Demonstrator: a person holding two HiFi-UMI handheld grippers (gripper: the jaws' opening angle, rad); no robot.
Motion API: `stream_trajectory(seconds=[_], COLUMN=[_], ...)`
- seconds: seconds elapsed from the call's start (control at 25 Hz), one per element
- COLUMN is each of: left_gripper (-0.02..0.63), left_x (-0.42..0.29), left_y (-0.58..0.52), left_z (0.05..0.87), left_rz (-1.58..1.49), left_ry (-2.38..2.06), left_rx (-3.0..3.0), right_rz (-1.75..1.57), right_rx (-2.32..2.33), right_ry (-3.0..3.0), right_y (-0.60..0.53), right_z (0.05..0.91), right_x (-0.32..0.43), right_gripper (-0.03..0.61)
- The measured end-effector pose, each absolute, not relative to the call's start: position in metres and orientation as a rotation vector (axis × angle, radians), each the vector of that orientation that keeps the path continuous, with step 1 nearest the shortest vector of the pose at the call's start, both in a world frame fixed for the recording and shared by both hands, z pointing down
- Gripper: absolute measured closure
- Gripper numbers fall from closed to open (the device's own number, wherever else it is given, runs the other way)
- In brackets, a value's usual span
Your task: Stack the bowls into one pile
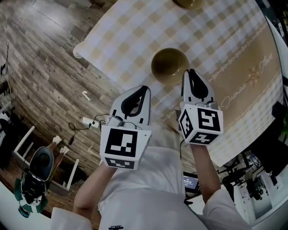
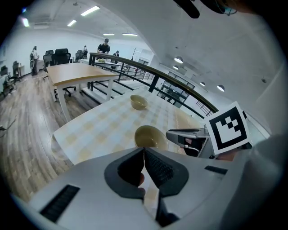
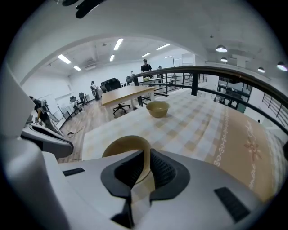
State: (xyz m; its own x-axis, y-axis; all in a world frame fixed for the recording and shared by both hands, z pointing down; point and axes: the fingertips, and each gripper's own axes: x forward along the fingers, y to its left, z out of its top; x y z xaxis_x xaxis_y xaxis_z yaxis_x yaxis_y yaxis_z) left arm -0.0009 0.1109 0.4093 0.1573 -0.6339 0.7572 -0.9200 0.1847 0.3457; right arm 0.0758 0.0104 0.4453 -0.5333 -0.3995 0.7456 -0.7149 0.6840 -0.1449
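An olive bowl [image 1: 167,65] sits on the checked tablecloth [image 1: 130,36] near the table's front edge. A second olive bowl [image 1: 189,3] stands farther back, at the top of the head view. My right gripper [image 1: 188,73] is at the near bowl's right rim. In the right gripper view the near bowl [image 3: 120,146] has its wall clamped between the jaws of the right gripper [image 3: 146,155]. My left gripper [image 1: 144,89] hovers left of and below the near bowl, shut on nothing. From the left gripper [image 2: 144,152] both the near bowl [image 2: 150,136] and the far bowl [image 2: 138,102] show ahead.
A tan embroidered runner [image 1: 252,76] covers the table's right part. The table's left corner [image 1: 78,49] drops to wooden floor [image 1: 40,67], where cables and a small chair [image 1: 40,164] lie. Another table [image 3: 128,93] and people stand far behind.
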Motion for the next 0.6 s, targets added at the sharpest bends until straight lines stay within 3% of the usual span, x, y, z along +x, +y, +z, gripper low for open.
stream_trajectory(seconds=[0.6], left_gripper=[0.591], left_x=[0.002], left_y=[0.124], left_z=[0.371], left_rz=[0.374], left_ry=[-1.637], left_rx=[1.522], right_rz=[0.492], right_rx=[0.829], right_ry=[-2.263], right_y=[0.030], right_z=[0.399], right_x=[0.091], right_gripper=[0.541])
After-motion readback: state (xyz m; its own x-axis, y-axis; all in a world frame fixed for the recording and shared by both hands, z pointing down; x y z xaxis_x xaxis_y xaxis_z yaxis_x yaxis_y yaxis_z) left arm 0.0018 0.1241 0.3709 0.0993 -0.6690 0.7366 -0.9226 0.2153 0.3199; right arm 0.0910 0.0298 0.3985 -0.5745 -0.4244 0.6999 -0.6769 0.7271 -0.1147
